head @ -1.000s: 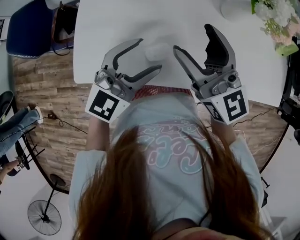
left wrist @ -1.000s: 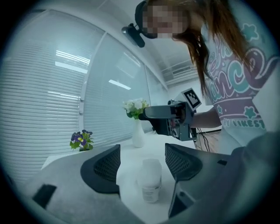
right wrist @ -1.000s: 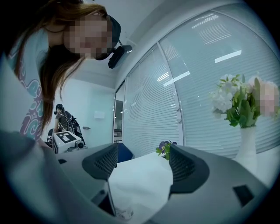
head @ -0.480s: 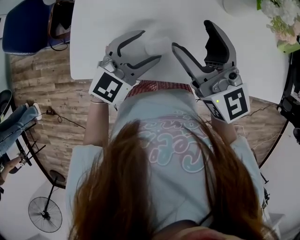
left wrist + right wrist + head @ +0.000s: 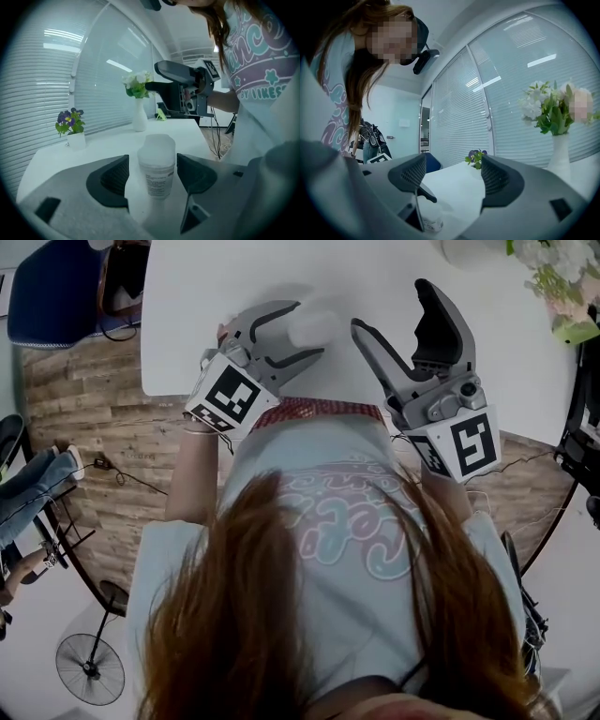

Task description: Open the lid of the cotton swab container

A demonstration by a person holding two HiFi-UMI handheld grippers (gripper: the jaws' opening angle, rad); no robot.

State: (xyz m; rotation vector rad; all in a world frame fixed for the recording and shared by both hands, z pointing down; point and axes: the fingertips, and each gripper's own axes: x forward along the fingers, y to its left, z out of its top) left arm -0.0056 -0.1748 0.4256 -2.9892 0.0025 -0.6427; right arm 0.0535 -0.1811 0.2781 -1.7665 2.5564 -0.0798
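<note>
Fingers [image 5: 267,313] on my left gripper [image 5: 307,331] are spread, one on each side of the cotton swab container [image 5: 314,327], which stands upright on the white table [image 5: 216,277]. I'd say that's to brace the body while the other tool takes the lid. My right gripper [image 5: 389,307] hangs just to the right of the container, fingers wide apart with nothing between them, ready to come in.

Over to the left gripper view: the container sits squarely between my dark pads [image 5: 115,176], a sliver of gap on each side, so no squeeze yet. It's a frosted, see-through plastic cylinder with a white printed label round the body. The cloudy lid [image 5: 158,140] is seated on top, shut. A vase of flowers [image 5: 138,112] stands well beyond the container.

Now the right gripper view: pads parted on empty air, the container low and left of them, outside their span.
</note>
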